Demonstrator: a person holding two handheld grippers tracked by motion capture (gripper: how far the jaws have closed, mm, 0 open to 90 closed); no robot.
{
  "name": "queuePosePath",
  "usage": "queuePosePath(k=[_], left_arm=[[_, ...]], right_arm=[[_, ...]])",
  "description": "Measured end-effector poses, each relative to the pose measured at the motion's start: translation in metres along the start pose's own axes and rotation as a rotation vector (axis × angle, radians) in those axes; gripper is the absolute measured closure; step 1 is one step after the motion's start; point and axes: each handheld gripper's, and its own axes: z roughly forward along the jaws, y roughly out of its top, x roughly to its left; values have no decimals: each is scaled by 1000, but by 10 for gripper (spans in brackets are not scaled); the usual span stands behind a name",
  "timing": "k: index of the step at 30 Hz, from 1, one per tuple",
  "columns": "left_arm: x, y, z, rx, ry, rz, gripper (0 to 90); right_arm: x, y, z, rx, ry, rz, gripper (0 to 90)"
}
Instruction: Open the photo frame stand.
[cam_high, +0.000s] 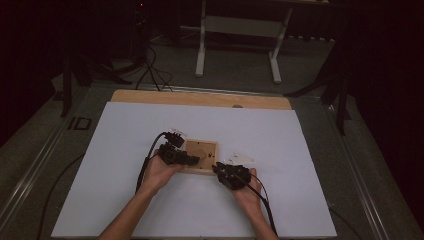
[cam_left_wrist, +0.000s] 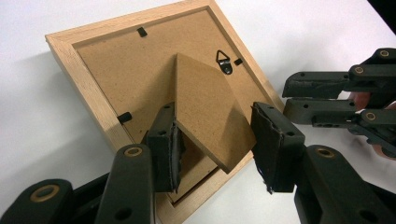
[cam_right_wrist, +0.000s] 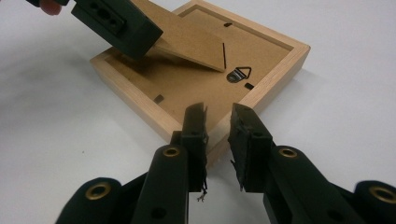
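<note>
1. Right tool (cam_right_wrist: 217, 140), nearest the bench's (cam_high: 125, 150) front edge, points at the near right corner of the picture frame (cam_right_wrist: 140, 100). Its jaws stand a little apart with nothing pressed between them; the frame's wooden corner sits just beyond the tips, so the tool is released.

2. In the high view this right tool (cam_high: 231, 175) is held in the person's right hand (cam_high: 248, 192), just right of the frame (cam_high: 200, 156).

3. Left tool (cam_left_wrist: 217, 147) reaches in from the frame's left side. Its jaws stand to either side of the stand flap (cam_left_wrist: 205, 112) on the frame's back. The left pad lies against the flap's edge; the right pad stands clear of the flap. I cannot tell whether the flap is truly pinched.

4. The stand flap (cam_right_wrist: 187, 39) is lifted at a slant above the backing board, as the right gripper view shows.

5. The frame (cam_left_wrist: 88, 88) lies face down near the middle of the bench, on the white sheet (cam_high: 280, 150) that covers it. Its brown backing board faces up.

6. A small metal hanger (cam_left_wrist: 225, 61) sits on the backing board just past the flap's tip, and small black clips (cam_left_wrist: 141, 31) hold the board along the frame's inner edges.

7. Along the bench's far edge, a strip of bare wood (cam_high: 200, 98) shows beyond the sheet.
</note>
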Motion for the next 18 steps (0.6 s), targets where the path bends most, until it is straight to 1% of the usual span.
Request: queuePosePath(k=[6,9,12,15,18], left_arm=[[-4,-1,-2,-17,14,25,551],[-7,-1,-3,-20,25,48,551],[-10,-2,-4,-25,35,67,551],[-11,-3,-4,-36,40,70,551],[-13,-3,-4,-39,49,82,551]], right_arm=[[0,0,0,4,-2,-3,738],[-2,1,-1,-1,-3,1,733],[-5,3,-5,-14,-5,9,728],[-9,5,-8,-22,-4,17,718],[-12,7,-11,-29,-5,21,714]])
